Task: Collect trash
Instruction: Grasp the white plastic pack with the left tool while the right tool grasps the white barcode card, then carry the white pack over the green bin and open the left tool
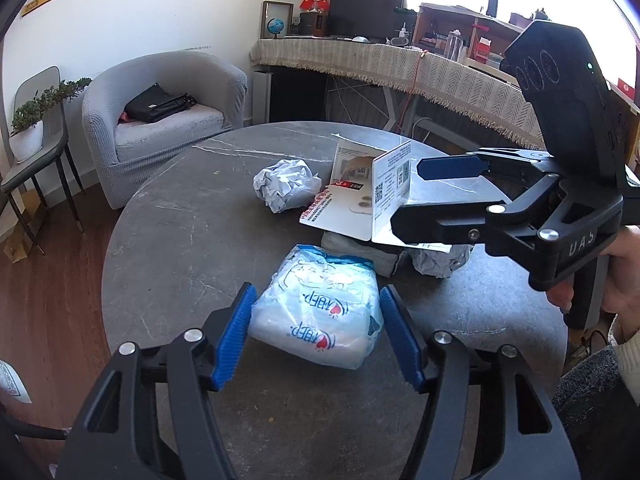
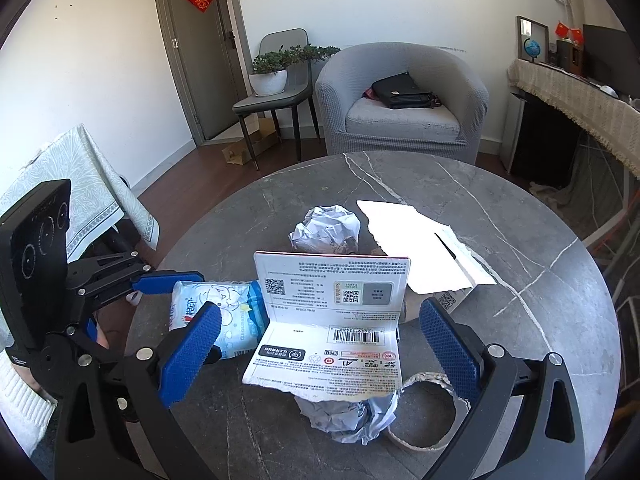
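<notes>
We see a round grey stone-look table (image 2: 520, 264), matte, with white veins and scuffs; all the trash sits on it, ahead of both tongs.

Beyond the table, straight out from the right gripper: a grey ribbed tub armchair (image 2: 404, 96) holding a black bag (image 2: 402, 90) on its seat cushion. To its left a slim grey chair (image 2: 276, 80) carries a white pot with a green plant (image 2: 276, 68).

Folded white card packaging (image 2: 332, 320), stiff, printed with barcodes and QR codes, stands bent in an L between the fingers of the right gripper (image 2: 320, 348). Jaws are spread wide, not touching the card. Card overlaps a crumpled grey-white paper wad (image 2: 344, 416) lying under its near edge, closest to the right wrist. Beside that wad, toward the right finger, a torn ring of cardboard (image 2: 424, 412) lies flat.

Soft plastic tissue pack (image 1: 316, 312), white-blue, glossy and wrinkled, sits between the fingers of the left gripper (image 1: 316, 332). Jaws released; the blue ribbed pads (image 1: 236, 336) flank it, and contact at the sides we cannot tell.

Further out from both tongs: a second crumpled paper ball (image 1: 286, 184), and a torn white sheet (image 2: 424, 244), flat, jagged-edged, glaring in sunlight, behind the card.
</notes>
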`<state>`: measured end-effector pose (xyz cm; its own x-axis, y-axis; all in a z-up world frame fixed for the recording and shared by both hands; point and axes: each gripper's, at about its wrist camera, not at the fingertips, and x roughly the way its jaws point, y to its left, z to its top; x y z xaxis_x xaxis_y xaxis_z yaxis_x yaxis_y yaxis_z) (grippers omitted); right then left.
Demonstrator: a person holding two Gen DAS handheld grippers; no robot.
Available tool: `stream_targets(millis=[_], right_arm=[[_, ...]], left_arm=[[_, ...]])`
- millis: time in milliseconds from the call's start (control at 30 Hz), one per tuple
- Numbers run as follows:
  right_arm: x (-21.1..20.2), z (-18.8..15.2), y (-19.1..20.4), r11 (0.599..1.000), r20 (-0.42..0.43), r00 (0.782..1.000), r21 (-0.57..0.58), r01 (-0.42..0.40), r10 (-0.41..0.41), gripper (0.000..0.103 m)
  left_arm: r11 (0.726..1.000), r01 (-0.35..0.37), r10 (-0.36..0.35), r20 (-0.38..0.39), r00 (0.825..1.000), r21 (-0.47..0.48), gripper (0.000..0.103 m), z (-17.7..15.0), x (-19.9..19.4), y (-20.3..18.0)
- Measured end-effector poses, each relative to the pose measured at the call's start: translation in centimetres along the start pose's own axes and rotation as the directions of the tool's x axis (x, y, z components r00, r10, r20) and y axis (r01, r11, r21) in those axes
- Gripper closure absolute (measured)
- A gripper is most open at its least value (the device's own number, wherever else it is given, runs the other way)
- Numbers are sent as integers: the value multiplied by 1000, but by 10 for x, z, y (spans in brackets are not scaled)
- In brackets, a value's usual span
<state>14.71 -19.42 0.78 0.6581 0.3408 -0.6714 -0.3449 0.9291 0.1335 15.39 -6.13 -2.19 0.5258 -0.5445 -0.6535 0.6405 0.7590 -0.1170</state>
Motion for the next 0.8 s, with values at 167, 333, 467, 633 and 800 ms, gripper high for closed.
stream_targets(millis=[167,333,467,633,800], right_arm=[[11,4,3,999,-5,1000,-23,27,-27,3],[16,7,4,997,2,998,-44,70,-70,3],[20,7,5,995,2,996,-52,90,-90,3],[24,11,3,992,2,993,-39,116,-116,25],[21,13,2,993,7,993,-15,114,-114,27]], left_arm=[[1000,28,-28,-7,1000,-2,46,3,3,-1],[998,56,-56,-7,998,-11,46,5,0,-1],[998,55,-55,-17,998,2,46,2,0,-5],[998,63,-63,-13,998,-7,47,1,-5,-7],[999,54,-54,-5,999,-10,47,-3,-14,-6]])
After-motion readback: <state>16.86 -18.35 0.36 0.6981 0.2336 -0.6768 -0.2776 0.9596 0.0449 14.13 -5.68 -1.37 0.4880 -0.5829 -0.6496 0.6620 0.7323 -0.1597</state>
